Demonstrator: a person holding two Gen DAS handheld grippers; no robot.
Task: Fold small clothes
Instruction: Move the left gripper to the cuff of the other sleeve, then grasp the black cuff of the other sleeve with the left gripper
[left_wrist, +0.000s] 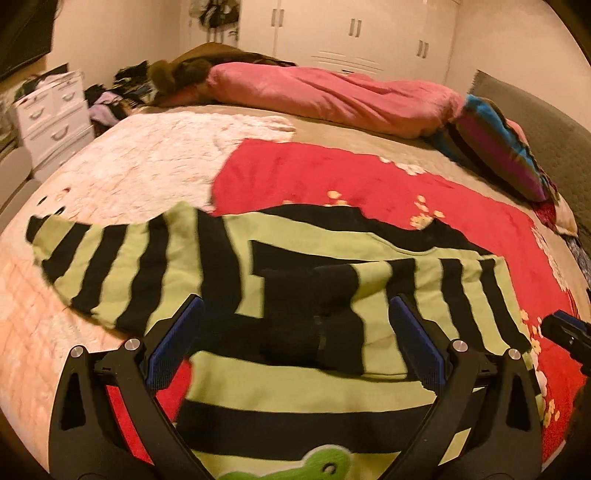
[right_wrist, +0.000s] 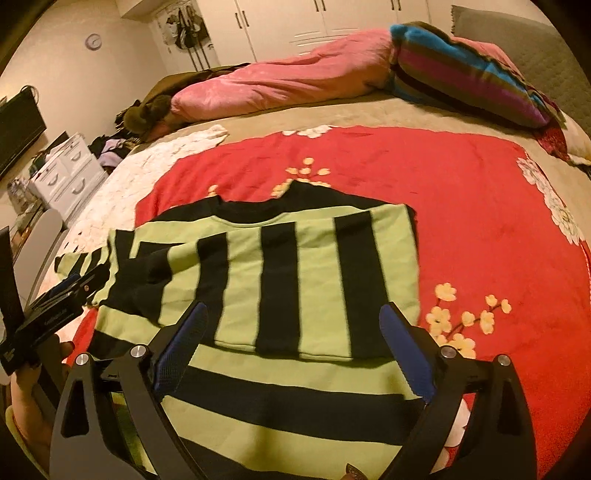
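With both the left hand-held gripper (left_wrist: 295, 325) and right hand-held gripper (right_wrist: 293, 332) open above the striped sweater (right_wrist: 280, 280), pinch the left sleeve (left_wrist: 110, 262) near its cuff and fold it squarely across.

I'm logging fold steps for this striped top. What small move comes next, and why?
Probably the left gripper should shift left and close on the left sleeve. That sleeve lies spread out on the bed, while the other is already folded across the striped top. Both jaws are open.
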